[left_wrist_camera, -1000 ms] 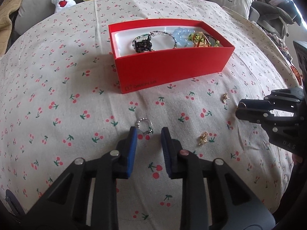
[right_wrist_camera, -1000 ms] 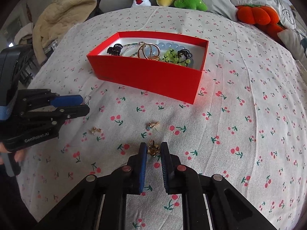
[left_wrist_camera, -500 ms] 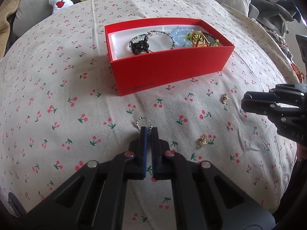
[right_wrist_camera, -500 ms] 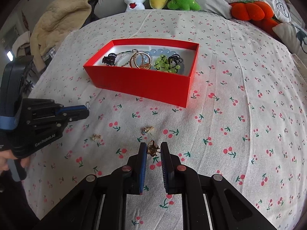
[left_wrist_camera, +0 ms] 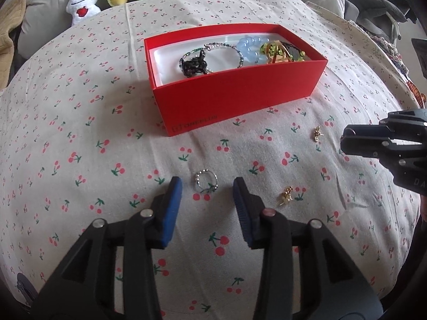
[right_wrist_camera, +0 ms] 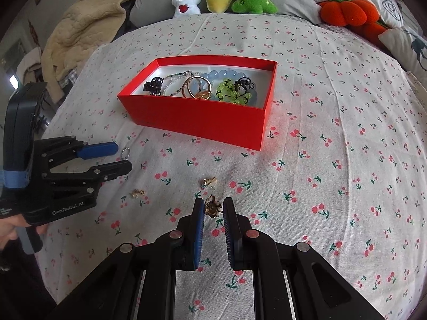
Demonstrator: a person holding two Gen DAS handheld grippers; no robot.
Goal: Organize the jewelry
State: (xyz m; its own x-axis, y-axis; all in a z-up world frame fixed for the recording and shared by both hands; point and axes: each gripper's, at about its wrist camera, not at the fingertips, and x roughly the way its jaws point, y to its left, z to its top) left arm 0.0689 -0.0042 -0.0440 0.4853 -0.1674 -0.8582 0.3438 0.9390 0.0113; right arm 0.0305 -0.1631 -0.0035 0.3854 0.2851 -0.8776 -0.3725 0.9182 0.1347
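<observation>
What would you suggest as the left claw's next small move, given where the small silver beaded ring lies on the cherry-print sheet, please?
Probably ease the left claw down and close on the small silver beaded ring. Its jaws are opening, the ring lies flat on the cherry-print sheet between the tips, not pinched, and the red cardboard box awaits just beyond.

The box is red outside and white inside, the bed sheet is pale with little red cherries and green leaves, the tongs are black with blue pads, and the ring is silver.
</observation>
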